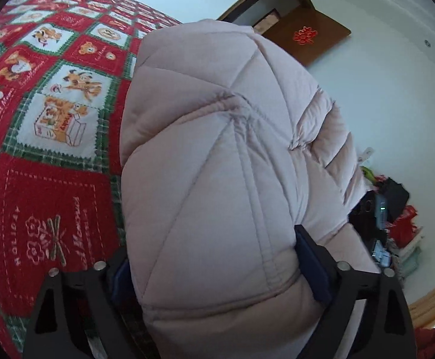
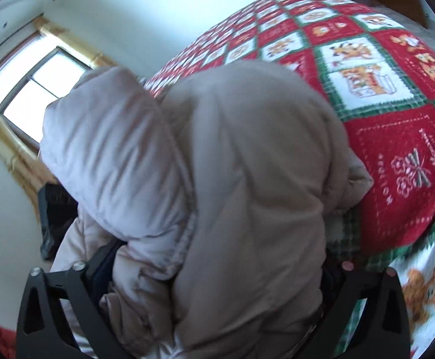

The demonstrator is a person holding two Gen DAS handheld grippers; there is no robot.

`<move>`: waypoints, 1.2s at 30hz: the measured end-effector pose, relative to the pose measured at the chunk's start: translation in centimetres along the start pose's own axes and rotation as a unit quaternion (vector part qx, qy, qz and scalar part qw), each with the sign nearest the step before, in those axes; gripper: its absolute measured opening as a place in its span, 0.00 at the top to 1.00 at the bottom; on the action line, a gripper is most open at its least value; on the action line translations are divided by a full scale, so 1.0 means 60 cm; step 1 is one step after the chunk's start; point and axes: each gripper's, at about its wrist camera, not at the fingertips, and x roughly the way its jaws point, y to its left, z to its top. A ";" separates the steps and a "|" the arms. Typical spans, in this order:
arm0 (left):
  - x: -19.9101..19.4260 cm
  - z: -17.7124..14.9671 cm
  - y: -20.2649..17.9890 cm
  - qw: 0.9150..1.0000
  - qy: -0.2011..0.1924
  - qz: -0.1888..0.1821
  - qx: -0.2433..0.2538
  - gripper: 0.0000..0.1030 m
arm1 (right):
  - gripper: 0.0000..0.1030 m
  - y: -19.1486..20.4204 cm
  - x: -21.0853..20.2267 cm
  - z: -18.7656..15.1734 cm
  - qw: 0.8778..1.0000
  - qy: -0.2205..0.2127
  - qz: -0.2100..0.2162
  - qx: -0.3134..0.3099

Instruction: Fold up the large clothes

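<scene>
While both claws pinch the puffy coat, it hangs bunched above the bed.
My left claw [image 1: 217,272] and right claw [image 2: 214,272] each clamp a thick wad of the pale quilted coat [image 1: 217,149]; slick padding could squeeze out. Coat bulges straight ahead of both; quilt [image 1: 53,104] lies beyond.

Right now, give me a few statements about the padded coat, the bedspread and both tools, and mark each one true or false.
1. The left tool grips the pale pink quilted padded coat. True.
2. The right tool is empty. False: coat fabric fills it.
3. The red, green and white patchwork bedspread shows teddy bears. True.
4. The coat lies flat and spread out. False: it is bunched in both tools.
</scene>
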 end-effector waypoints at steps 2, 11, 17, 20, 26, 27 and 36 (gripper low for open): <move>0.007 0.001 0.002 1.000 -0.007 0.007 0.006 0.01 | 0.00 -0.001 0.003 -0.001 1.000 -0.004 0.001 -0.002; 0.010 -0.021 -0.073 0.999 -0.005 -0.005 0.051 0.13 | 0.16 0.012 -0.021 -0.045 0.994 0.022 0.103 0.042; -0.039 -0.049 -0.146 0.994 -0.018 -0.072 0.077 0.15 | 0.23 0.040 -0.097 -0.106 0.979 -0.021 0.191 0.066; -0.046 -0.041 -0.201 0.989 -0.018 -0.110 0.100 0.15 | 0.25 0.068 -0.162 -0.117 0.971 -0.060 0.223 0.060; -0.044 -0.028 -0.282 0.977 -0.025 -0.169 0.128 0.15 | 0.25 0.072 -0.276 -0.129 0.966 -0.123 0.220 0.055; -0.040 -0.025 -0.308 0.973 -0.025 -0.185 0.139 0.15 | 0.25 0.073 -0.303 -0.132 0.965 -0.138 0.217 0.050; 0.065 -0.006 -0.499 0.930 0.018 -0.316 0.186 0.15 | 0.25 0.058 -0.574 -0.164 0.962 -0.253 0.105 0.006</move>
